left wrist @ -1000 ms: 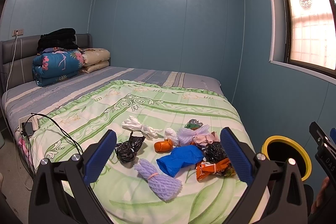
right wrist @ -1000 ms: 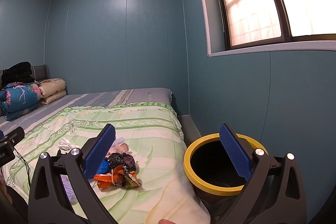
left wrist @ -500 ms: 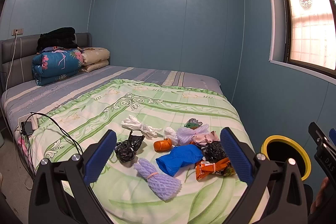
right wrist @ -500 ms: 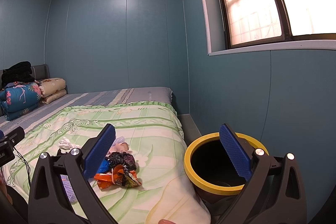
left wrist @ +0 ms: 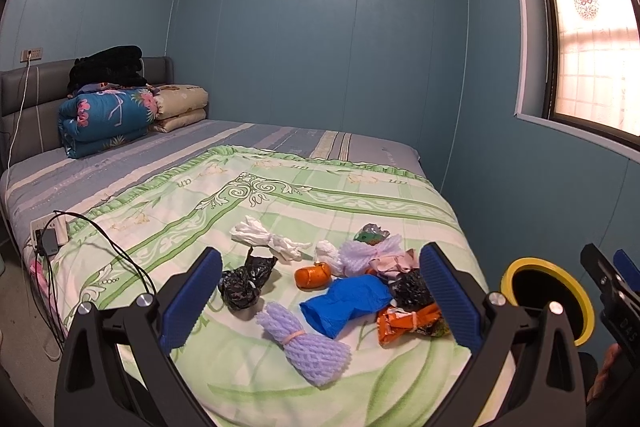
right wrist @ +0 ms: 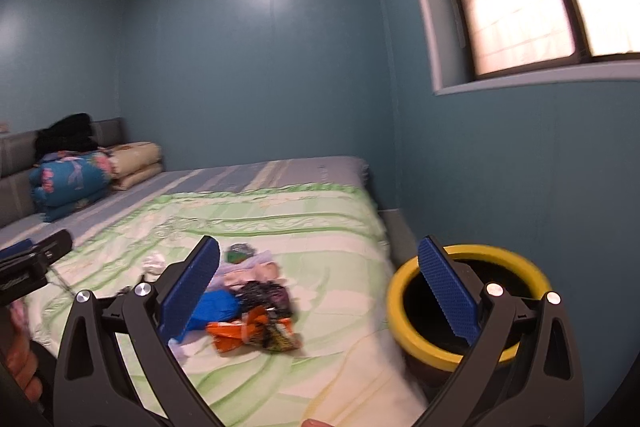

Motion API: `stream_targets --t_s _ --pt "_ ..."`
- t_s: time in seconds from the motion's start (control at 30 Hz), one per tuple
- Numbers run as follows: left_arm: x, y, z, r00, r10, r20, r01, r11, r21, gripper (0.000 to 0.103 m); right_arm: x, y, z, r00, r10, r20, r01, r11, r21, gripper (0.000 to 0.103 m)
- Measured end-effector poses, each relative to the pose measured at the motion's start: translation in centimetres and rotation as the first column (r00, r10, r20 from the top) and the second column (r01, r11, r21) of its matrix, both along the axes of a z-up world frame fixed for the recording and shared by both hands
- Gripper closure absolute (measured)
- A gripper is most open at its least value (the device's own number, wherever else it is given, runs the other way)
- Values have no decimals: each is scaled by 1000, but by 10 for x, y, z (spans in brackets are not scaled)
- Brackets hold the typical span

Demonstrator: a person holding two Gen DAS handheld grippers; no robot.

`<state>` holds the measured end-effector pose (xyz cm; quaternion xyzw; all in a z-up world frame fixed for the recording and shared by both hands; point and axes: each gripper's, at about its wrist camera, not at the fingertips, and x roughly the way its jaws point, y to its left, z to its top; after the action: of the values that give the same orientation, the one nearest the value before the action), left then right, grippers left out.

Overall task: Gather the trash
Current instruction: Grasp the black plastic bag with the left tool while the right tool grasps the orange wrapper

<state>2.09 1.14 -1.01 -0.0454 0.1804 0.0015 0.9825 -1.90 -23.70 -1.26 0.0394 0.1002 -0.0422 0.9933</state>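
Trash lies in a loose pile on the green quilt (left wrist: 248,211): a purple foam net (left wrist: 306,347), a blue bag (left wrist: 348,301), an orange snack wrapper (left wrist: 408,323), black bags (left wrist: 242,285), white tissue (left wrist: 268,241) and an orange lump (left wrist: 313,275). A black bin with a yellow rim (left wrist: 547,297) stands on the floor right of the bed, also in the right wrist view (right wrist: 472,307). My left gripper (left wrist: 320,299) is open and empty, above the near pile. My right gripper (right wrist: 318,291) is open and empty, between the orange wrapper (right wrist: 252,333) and the bin.
Folded quilts (left wrist: 108,119) and black clothes (left wrist: 108,65) are stacked at the headboard. A charger and black cable (left wrist: 50,237) lie at the bed's left edge. A blue wall and window (left wrist: 592,55) stand close on the right.
The right gripper has swung left and tilted toward the pile on the bed; its view is blurred. The left gripper has barely moved.
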Motion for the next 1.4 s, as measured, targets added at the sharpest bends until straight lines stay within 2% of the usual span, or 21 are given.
stream_targets --t_s 0.1,0.27,0.47,0.53,0.6,0.7,0.9,1.03,1.27,1.4 --pt "16 6 -4 999 -19 -40 20 999 27 7 13 -1 -6 999 42 -26 -43 999 -5 8" --pt "45 30 -22 988 -102 -117 103 995 -2 7 47 -1 -29 974 179 -142 -181 984 -1 8" --pt "76 62 -52 978 -87 -190 97 994 41 7 81 11 -59 900 357 -250 -375 926 -30 8" --pt "91 72 -64 967 -89 -241 99 995 28 8 93 11 -68 878 377 -295 -398 917 -13 8" --pt "110 85 -77 948 -88 -307 87 996 -16 7 107 11 -77 845 413 -340 -428 903 35 8" --pt "131 96 -90 932 -86 -351 77 996 -38 8 129 16 -91 810 414 -415 -436 899 44 8" --pt "170 96 -110 910 -44 -411 83 994 77 8 151 27 -102 783 397 -478 -457 889 -10 8" --pt "197 102 -124 877 -59 -477 93 995 47 8 160 25 -109 770 398 -498 -448 894 22 8" --pt "227 104 -140 860 -113 -497 150 988 35 7 162 31 -120 762 413 -498 -457 889 38 8" --pt "234 105 -150 848 -119 -517 158 987 32 8 169 30 -130 746 426 -512 -457 886 72 8"
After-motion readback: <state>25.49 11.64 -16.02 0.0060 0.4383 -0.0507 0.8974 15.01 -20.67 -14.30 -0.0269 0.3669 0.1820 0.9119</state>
